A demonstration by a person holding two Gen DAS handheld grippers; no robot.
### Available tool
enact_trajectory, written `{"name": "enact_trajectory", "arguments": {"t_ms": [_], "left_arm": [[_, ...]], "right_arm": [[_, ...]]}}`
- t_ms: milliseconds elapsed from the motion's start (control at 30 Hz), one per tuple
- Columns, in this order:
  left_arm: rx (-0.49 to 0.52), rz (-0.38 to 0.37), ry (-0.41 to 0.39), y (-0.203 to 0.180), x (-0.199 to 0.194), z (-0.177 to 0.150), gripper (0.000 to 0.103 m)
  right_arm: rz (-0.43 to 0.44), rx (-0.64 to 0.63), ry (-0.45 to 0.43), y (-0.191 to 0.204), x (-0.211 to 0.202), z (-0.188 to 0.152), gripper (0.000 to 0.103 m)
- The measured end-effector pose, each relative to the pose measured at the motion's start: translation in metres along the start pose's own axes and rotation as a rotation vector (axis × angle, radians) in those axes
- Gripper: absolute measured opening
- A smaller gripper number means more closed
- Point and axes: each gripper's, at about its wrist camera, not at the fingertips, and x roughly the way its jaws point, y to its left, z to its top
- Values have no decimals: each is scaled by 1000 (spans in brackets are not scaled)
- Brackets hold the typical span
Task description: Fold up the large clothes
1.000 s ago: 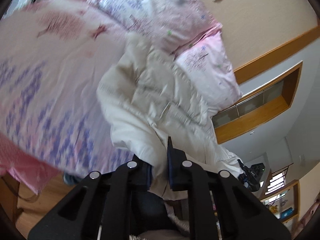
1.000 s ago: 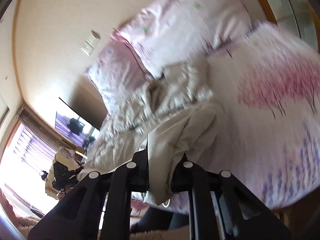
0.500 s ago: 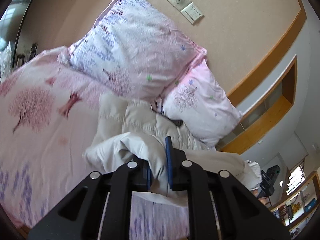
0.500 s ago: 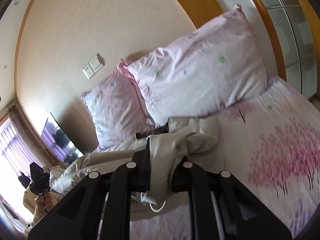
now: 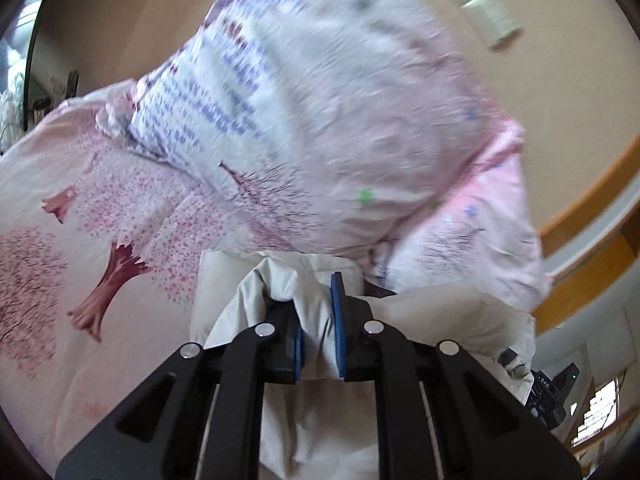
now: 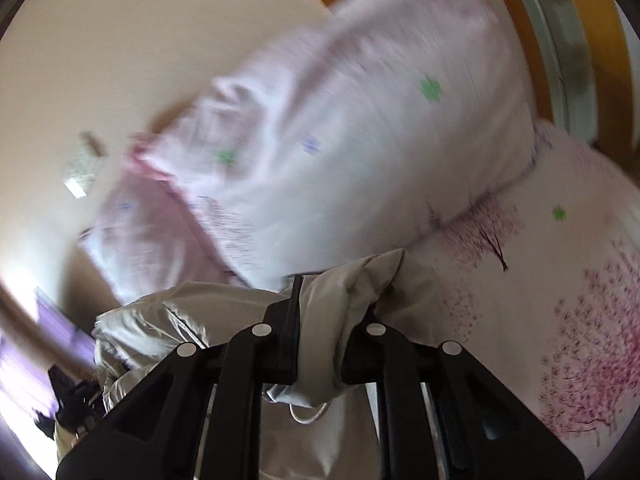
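A cream padded jacket (image 5: 448, 320) lies on the bed just in front of the pillows; it also shows in the right wrist view (image 6: 192, 312). My left gripper (image 5: 318, 304) is shut on a bunched fold of the jacket, close to the pillows. My right gripper (image 6: 320, 312) is shut on another bunched fold of the jacket. Each gripper hides the cloth under it. Both views are blurred.
Two pink and white patterned pillows (image 5: 320, 120) (image 6: 340, 152) lean against the beige wall at the bed's head. The bedsheet (image 5: 60, 240) (image 6: 560, 300) has pink tree prints. A wall switch (image 5: 484, 12) and a wooden frame (image 6: 580, 40) sit behind.
Both grippers have carried their folds of the jacket forward toward the pillows. The jacket, spread out a second ago, now lies bunched close under the pillows.
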Motion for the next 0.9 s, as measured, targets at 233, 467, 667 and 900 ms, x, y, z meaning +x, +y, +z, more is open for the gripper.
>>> {"name": "enact_trajectory", "arguments": {"t_ms": [233,467,667,900], "left_arm": [[-48,61,58,10,56,15,14],[-98,48,105,20,75,18,22],[-155,-82,68,24,67,25,77],[15,-43,-89,-4,12,29,88]], "right_arm": [[-133,176,112,-24,63,5,20],[-77,286,137,-36,74,9,62],[-24,253,50,-34,48,18,74],[-64,-61,-112,8,-7,13,63]]}}
